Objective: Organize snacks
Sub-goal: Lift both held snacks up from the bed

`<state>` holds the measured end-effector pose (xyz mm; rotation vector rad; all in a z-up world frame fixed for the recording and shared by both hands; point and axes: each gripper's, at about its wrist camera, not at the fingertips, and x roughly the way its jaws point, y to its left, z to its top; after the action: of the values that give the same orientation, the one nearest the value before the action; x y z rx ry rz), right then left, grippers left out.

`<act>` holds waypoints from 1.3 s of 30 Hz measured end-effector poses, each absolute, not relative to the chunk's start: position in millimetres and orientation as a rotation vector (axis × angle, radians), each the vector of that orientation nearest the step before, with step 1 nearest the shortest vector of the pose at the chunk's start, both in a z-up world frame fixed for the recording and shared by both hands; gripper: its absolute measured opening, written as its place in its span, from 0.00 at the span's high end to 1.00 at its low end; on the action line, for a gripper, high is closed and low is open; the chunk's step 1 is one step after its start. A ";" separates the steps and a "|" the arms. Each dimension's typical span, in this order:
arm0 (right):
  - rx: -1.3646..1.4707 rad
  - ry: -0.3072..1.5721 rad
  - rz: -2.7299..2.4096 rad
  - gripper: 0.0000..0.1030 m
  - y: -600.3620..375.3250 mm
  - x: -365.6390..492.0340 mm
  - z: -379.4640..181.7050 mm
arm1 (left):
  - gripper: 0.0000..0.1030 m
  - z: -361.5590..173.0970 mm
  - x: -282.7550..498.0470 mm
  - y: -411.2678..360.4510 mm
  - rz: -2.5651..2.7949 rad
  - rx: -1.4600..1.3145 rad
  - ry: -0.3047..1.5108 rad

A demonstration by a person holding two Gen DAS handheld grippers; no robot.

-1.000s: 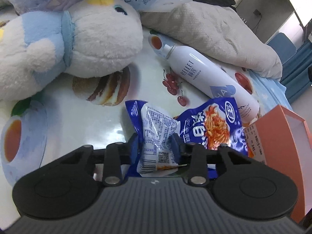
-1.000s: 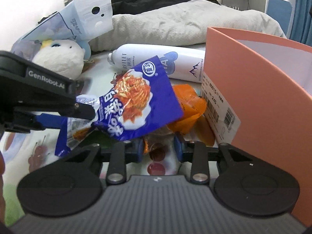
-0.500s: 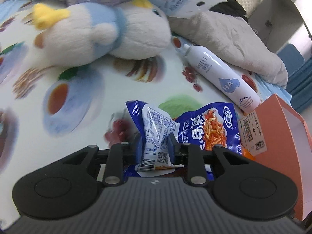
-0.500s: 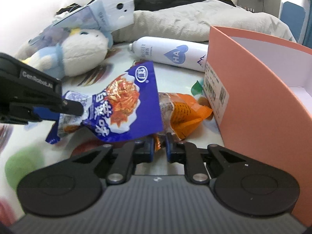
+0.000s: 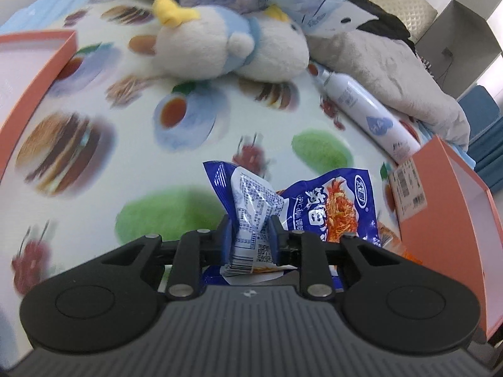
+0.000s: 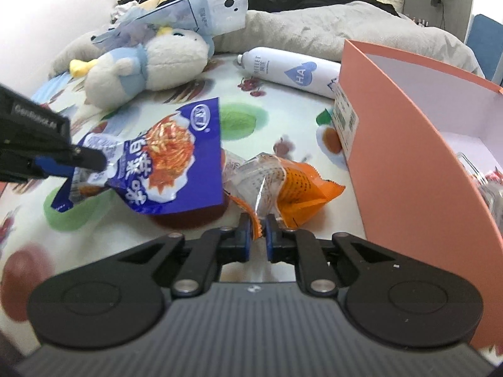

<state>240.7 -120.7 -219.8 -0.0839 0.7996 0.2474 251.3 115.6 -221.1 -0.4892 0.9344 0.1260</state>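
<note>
My left gripper [image 5: 250, 234] is shut on the crumpled end of a blue snack bag [image 5: 333, 207] and holds it above the printed cloth; the bag also shows in the right wrist view [image 6: 173, 169], hanging from the left gripper [image 6: 91, 160]. My right gripper [image 6: 258, 234] is shut on the edge of an orange snack bag [image 6: 298, 188], lifted beside the orange box [image 6: 408, 163]. The same box sits at the right in the left wrist view [image 5: 440, 220].
A white and blue plush toy [image 6: 151, 59] and a white spray bottle [image 6: 289, 72] lie at the back. A grey blanket [image 6: 330, 28] lies behind them. A second orange tray [image 5: 34, 72] is at the far left. A paper packet [image 6: 201, 12] rests on the plush.
Both grippers have risen and pulled back, lifting their bags off the cloth. The right gripper closed from open onto the orange bag. The left orange tray has come into view.
</note>
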 end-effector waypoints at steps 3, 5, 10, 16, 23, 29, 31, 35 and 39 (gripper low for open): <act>-0.084 0.804 0.259 0.88 -123.7 226.0 -216.5 | 0.74 -222.6 229.4 116.6 0.140 -0.496 0.946; -0.092 0.810 0.265 0.88 -125.1 218.2 -215.8 | 0.74 -222.5 216.4 116.6 0.146 -0.489 0.945; -0.103 0.824 0.268 0.88 -130.9 203.6 -213.8 | 0.75 -223.2 186.6 118.0 0.165 -0.494 0.940; -0.095 0.825 0.265 0.88 -136.1 196.0 -207.7 | 0.75 -224.7 169.8 122.6 0.164 -0.543 0.942; -0.076 0.801 0.275 0.88 -136.0 193.4 -192.9 | 0.75 -208.5 171.8 120.3 0.141 -0.540 0.919; -0.059 0.763 0.291 0.88 -136.5 191.7 -168.7 | 0.76 -180.5 174.7 117.8 0.133 -0.522 0.888; -0.050 0.747 0.295 0.88 -137.9 191.3 -158.3 | 0.76 -169.1 175.5 116.4 0.130 -0.513 0.877; -0.029 0.710 0.304 0.88 -142.2 191.6 -134.7 | 0.76 -142.2 178.6 112.3 0.117 -0.490 0.847; -0.008 0.658 0.306 0.88 -150.4 191.7 -110.1 | 0.76 -111.9 185.2 105.1 0.094 -0.468 0.804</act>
<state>191.7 -150.4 -110.1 -0.0077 0.6582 0.3056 185.2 105.1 -111.9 -0.4682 0.8040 0.0940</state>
